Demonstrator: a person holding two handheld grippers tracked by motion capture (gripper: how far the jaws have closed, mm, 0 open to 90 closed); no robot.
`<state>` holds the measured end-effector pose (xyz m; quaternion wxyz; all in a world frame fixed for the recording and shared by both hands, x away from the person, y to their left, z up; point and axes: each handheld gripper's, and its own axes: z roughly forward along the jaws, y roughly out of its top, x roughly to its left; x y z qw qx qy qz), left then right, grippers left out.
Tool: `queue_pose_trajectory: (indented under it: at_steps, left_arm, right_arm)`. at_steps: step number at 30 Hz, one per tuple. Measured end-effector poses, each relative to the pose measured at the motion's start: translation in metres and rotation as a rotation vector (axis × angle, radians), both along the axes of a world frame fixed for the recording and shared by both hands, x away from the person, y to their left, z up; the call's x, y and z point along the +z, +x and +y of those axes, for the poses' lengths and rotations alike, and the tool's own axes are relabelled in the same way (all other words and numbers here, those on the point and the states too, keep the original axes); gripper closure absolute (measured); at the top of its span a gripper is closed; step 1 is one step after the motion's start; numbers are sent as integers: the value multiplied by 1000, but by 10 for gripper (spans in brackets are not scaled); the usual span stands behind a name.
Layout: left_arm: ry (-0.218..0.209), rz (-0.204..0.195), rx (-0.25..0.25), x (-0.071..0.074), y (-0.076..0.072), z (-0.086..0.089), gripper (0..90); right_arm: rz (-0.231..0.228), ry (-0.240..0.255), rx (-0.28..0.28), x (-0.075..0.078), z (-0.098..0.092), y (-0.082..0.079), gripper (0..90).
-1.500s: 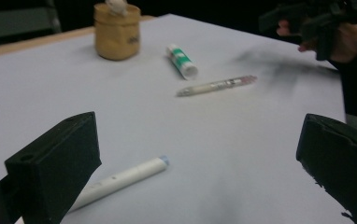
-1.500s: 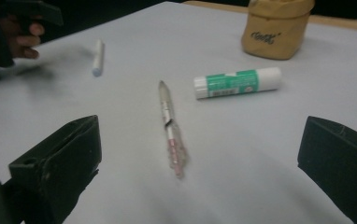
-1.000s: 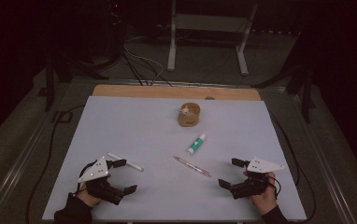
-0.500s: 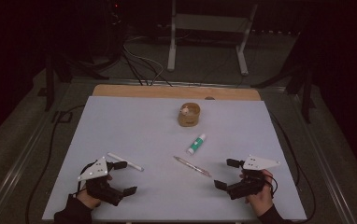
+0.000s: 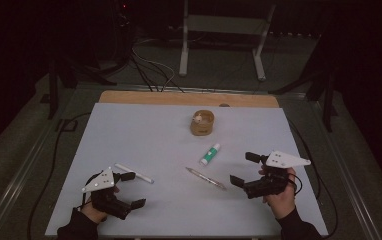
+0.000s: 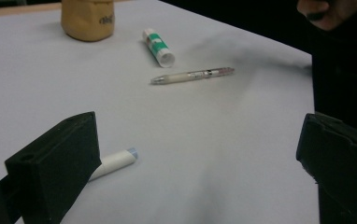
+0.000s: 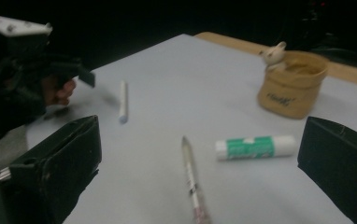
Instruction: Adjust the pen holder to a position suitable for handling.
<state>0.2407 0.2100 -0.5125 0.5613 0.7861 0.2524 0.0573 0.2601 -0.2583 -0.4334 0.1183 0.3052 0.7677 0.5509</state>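
Tan cup (image 5: 202, 123) — glue stick (image 5: 210, 154) just beside.

Table top (image 5: 144, 135): matt pale sheet, smooth, paper- or vinyl-like; bare wood strip (image 5: 179, 98) along the far edge. Both grippers' jaws: matt black plastic, edges slightly rough; grey plates on top look flat and matt. Pen (image 6: 193, 75): translucent glossy plastic barrel, metal-looking tip. Glue stick (image 7: 255, 147): smooth white plastic, green printed label. White marker (image 7: 123, 101): smooth matt plastic. Tan pot (image 7: 292, 90): soft, matt, cloth- or kraft-paper-like, slightly creased.
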Motion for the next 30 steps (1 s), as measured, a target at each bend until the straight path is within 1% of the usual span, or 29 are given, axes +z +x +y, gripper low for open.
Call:
queue_pose_trajectory:
  at_steps: [4,7,12,16,17,19,21,22,24,26,28,30]
  left_arm:
    - [-1,-4,-3,0,-1,0,2]
    - [-5,-3,0,0,-1,0,2]
    - [-8,-4,5,1,0,1,2]
    - [-5,-3,5,0,0,1,2]
    - [-6,-5,5,0,0,1,2]
    - [-5,-3,5,0,0,1,2]
    - [-9,-3,5,0,0,1,2]
    - [-9,-3,5,0,0,1,2]
    - [-11,-2,5,0,0,1,2]
    - [-6,0,4,0,0,1,2]
    - [-16,0,5,0,0,1,2]
    - [-15,1,3,0,1,1,2]
  right_arm:
    - [-29,-1,-23,10,0,9,0]
    - [-38,1,-31,15,1,17,0]
    - [-38,13,-38,22,4,34,0]
    - [-39,15,-47,27,8,49,0]
    - [-38,12,-41,28,10,53,0]
    - [-45,0,-46,28,13,59,0]
    - [-40,-1,-49,26,16,65,0]
    - [-40,-1,-49,26,16,65,0]
    - [-38,1,-69,24,20,73,0]
    - [-41,-13,-76,22,23,79,0]
    - [-42,-19,-84,20,26,84,0]
    - [-52,-31,-113,17,30,90,0]
